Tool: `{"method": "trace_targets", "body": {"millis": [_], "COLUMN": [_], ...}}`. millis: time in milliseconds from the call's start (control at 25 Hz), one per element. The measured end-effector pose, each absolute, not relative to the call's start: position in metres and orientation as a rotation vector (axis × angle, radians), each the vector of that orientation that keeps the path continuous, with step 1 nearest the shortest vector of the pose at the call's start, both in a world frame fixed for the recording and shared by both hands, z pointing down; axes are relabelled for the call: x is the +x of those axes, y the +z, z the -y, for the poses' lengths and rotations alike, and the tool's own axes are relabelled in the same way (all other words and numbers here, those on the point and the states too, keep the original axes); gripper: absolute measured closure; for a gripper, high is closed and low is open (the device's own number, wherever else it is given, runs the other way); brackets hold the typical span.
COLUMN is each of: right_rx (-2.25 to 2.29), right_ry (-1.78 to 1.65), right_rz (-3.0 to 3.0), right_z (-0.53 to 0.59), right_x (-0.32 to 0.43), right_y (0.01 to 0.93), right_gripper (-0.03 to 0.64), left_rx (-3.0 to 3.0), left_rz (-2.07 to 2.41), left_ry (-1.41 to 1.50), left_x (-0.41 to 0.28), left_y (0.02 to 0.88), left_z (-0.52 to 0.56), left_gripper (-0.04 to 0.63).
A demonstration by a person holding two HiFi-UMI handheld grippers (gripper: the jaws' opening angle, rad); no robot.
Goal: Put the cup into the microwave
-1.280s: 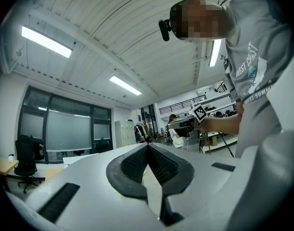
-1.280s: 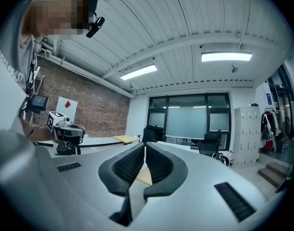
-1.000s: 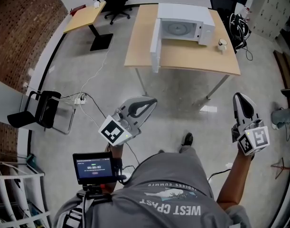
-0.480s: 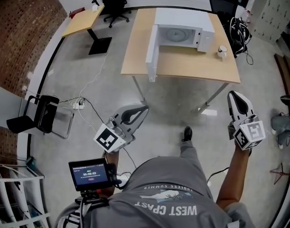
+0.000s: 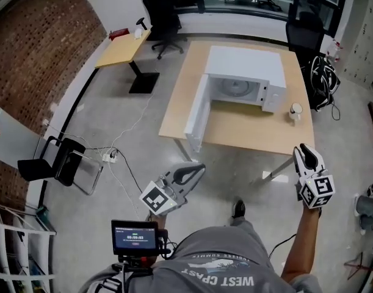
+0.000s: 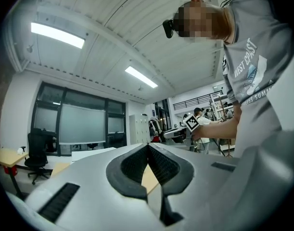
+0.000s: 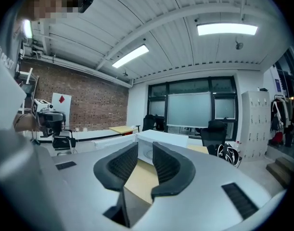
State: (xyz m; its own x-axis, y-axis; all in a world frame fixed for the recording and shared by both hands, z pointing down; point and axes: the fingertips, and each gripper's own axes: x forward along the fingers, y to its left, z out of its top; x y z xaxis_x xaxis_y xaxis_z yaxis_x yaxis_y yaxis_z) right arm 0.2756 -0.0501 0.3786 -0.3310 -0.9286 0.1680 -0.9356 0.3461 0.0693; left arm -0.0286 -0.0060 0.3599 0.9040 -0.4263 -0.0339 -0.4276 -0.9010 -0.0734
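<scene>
Left hand-held gripper (image 5: 199, 167) closed; right hand-held gripper (image 5: 304, 148) just parted, empty.

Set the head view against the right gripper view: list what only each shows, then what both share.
Only the head view: the small white cup and the black-and-white marker cube on the right gripper. Only the right gripper view: the long ceiling lights and the ribbed inner faces of that gripper's jaws, which have just been opening with nothing between them. Both: the white box-shaped microwave, the light wooden table and the red brick wall.
</scene>
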Motion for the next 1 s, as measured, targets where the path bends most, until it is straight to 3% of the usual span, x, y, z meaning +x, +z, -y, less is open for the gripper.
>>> {"method": "trace_targets", "body": {"millis": [120,400,720,1000], "right_rx": [1.679,1.739,1.756,1.691], "right_ry": [0.114,0.172,0.332,0.495], "right_rz": [2.389,2.256,2.078,1.961], "right_z": [0.097,0.21,0.313,0.357], "right_x": [0.312,0.407,0.508,0.549], "right_y": [0.399,0.465,0.58,0.68], "right_gripper": [0.496,0.495,0.492,0.464], "left_rx": [-3.018,-3.077,-3.116,-3.145], "left_rz": [-0.678,-0.737,-0.835,-0.883], "left_ry": [0.027,-0.045,-0.164,-0.288], "left_x": [0.005,0.06,0.092,0.108], "left_y": [0.359,0.377,0.401,0.427], "left_z": [0.039,0.113,0.169,0.195], "left_gripper": [0.575,0.575,0.575,0.575]}}
